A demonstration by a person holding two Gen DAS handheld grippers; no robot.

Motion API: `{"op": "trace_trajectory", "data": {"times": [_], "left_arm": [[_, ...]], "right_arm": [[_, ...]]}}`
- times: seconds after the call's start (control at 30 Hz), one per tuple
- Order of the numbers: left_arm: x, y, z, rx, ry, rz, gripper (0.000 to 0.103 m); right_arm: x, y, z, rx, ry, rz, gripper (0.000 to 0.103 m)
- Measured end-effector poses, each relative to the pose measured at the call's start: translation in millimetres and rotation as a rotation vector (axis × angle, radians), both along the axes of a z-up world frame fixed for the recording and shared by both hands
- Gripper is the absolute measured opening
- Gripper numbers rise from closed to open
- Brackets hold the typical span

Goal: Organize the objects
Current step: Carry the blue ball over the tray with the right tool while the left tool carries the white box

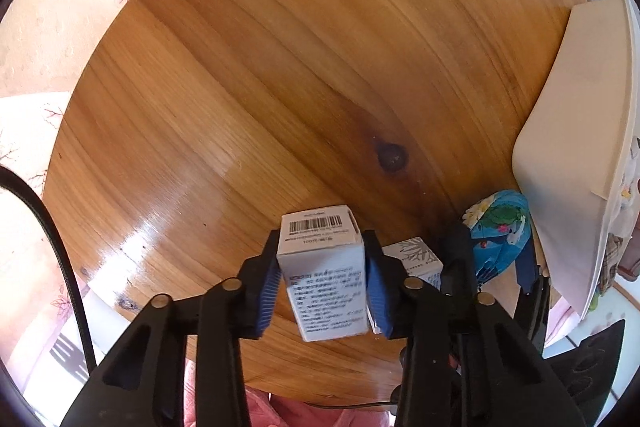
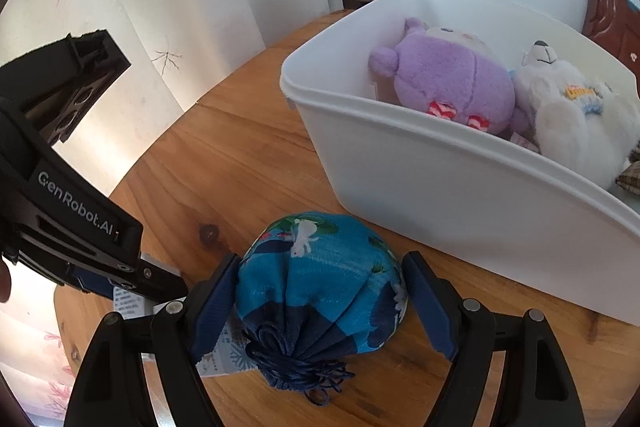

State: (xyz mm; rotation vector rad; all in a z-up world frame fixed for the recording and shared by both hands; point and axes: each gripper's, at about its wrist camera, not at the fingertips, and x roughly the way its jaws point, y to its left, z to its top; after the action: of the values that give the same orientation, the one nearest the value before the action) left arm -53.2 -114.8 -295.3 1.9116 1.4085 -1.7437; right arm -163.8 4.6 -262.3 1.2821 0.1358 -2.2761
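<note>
Left tool (image 1: 323, 281) clamped on barcoded white carton (image 1: 324, 267), lifted above desk (image 1: 280, 67). Right tool (image 2: 320, 301) parted around blue drawstring pouch (image 2: 320, 279), not yet closed. Likely mid-pickup; next, squeezing pouch, carrying toward white bin (image 2: 420, 163).

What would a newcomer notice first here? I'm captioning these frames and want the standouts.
First, the white box with a barcode, clamped between the left hand-held gripper's blue pads above the round wooden table. Next, the bright blue pouch sitting on the table between the right hand-held gripper's open fingers. Behind it, a white bin holds a purple plush and a white plush.
</note>
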Motion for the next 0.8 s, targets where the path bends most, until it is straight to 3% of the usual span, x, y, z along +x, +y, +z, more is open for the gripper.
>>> {"op": "trace_trajectory", "data": {"times": [0.3,0.8], "left_arm": [[-2.1,0.5,5.3,-0.023,0.003,-0.024,0.037],[2.8,-10.9,20.8,-0.063,0.037,-0.056,0.037]], "right_arm": [[1.5,1.6,-0.6,-0.001,0.004,0.001,0.082],[5.9,23.2,2.4,0.025,0.029,-0.104,0.079]]}}
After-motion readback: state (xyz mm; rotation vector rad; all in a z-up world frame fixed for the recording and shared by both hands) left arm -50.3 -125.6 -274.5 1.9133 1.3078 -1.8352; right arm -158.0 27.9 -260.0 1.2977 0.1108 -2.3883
